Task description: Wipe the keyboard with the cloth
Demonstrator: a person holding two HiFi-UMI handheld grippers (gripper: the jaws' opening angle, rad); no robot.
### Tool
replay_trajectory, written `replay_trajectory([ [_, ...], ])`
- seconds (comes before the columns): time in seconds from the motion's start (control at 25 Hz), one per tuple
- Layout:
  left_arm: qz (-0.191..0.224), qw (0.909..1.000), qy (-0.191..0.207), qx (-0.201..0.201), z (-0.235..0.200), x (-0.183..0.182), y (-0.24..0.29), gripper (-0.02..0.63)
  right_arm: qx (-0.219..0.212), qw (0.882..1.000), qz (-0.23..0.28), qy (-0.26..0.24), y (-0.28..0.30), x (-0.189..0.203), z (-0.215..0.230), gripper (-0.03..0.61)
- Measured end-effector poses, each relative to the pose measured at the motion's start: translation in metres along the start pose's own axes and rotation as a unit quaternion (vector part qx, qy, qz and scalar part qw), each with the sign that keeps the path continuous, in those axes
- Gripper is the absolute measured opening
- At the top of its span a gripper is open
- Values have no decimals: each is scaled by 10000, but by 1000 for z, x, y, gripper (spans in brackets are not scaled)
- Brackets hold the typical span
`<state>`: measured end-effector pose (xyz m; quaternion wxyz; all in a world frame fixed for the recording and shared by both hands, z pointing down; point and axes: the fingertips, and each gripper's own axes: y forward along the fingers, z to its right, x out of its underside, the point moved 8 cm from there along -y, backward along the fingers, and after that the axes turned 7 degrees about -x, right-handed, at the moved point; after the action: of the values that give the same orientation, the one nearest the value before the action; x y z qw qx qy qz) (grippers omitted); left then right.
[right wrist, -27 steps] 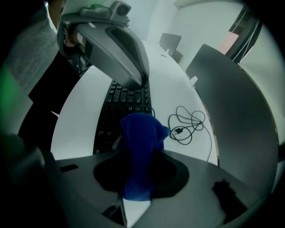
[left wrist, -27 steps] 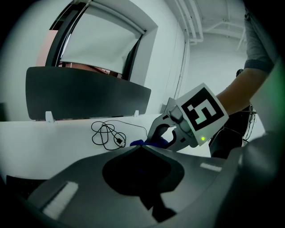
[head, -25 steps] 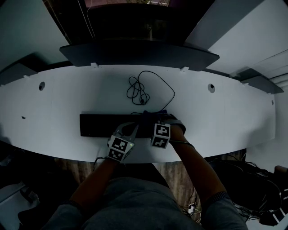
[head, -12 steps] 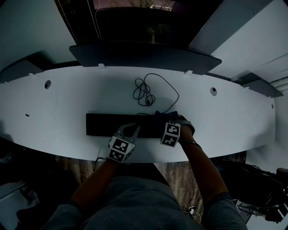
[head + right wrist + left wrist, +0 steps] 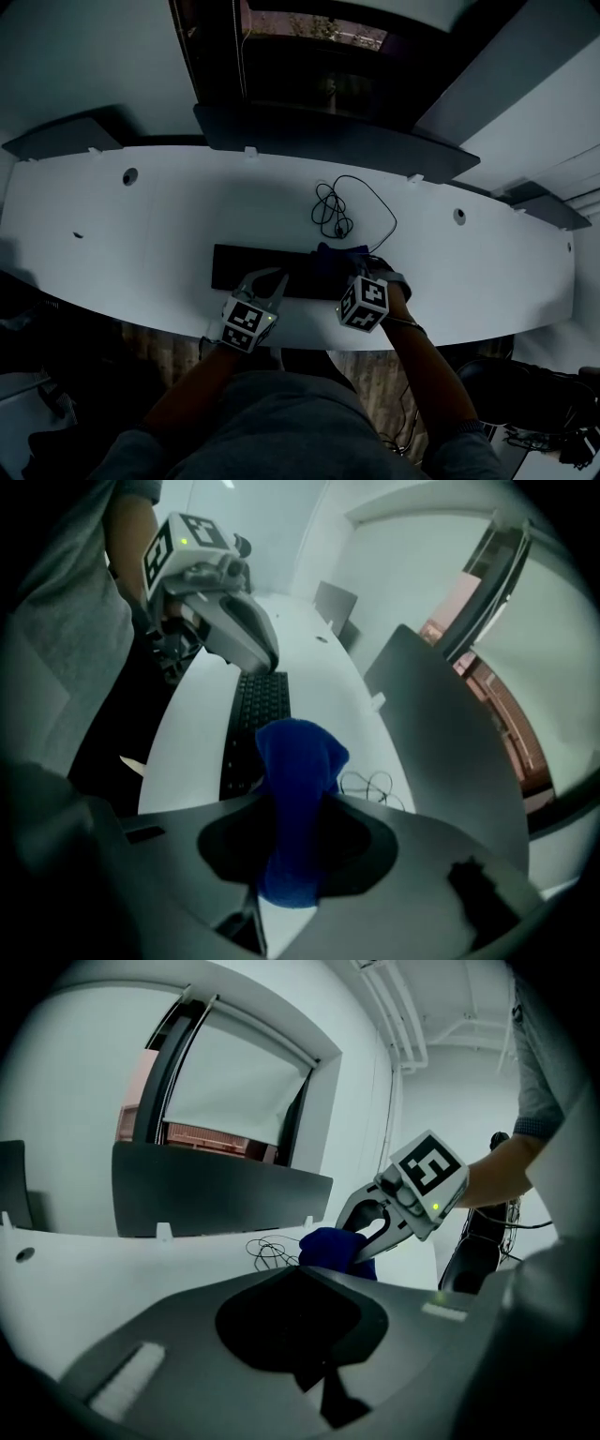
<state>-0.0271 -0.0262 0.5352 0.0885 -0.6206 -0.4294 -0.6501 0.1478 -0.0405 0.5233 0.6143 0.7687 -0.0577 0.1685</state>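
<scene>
Drawn further from the left gripper (image 5: 267,279) than one second ago, and seen lower and further right in the head view along with the whole desk: blue cloth (image 5: 295,761), bunched and pinched between the closed jaws of the right gripper (image 5: 295,803). Located over the right-hand part of the keyboard (image 5: 258,267), towards its far edge, just short of the coiled cable (image 5: 336,211); contact with the keys not decidable from these views. Long axis of keyboard across the person, left to right, parallel to the near edge of the white desk (image 5: 141,216); most of its length to the left of the cloth, stretching ahead of the right jaws towards the left gripper. Left jaws together on nothing, tips at or just above the keyboard's front edge, in its left half. Judged next: a sweep along the long axis, leftward, by the right hand as sole carrier of the cloth; left gripper well placed to steady the keyboard, yet also in the path of a full-length pass
</scene>
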Motion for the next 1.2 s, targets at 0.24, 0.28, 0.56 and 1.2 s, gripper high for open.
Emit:
replay_trajectory([
  [0.24, -84, 9990, -73, -438, -56, 18, -49, 8, -357, 9987, 197, -291, 14, -87, -18, 118],
  [0.28, -74, 9985, -150, -523, -66, 21, -57, 8, -419, 9982, 221, -380, 21, -101, -22, 118],
  [0.56, -216, 9949, -335, -926, -127, 44, -100, 8, -659, 9940, 409, -766, 71, -186, -43, 118],
  [1.2, -769, 9916, -527, -898, -181, 100, -126, 8, -873, 9920, -189, -890, 165, -246, -77, 120],
])
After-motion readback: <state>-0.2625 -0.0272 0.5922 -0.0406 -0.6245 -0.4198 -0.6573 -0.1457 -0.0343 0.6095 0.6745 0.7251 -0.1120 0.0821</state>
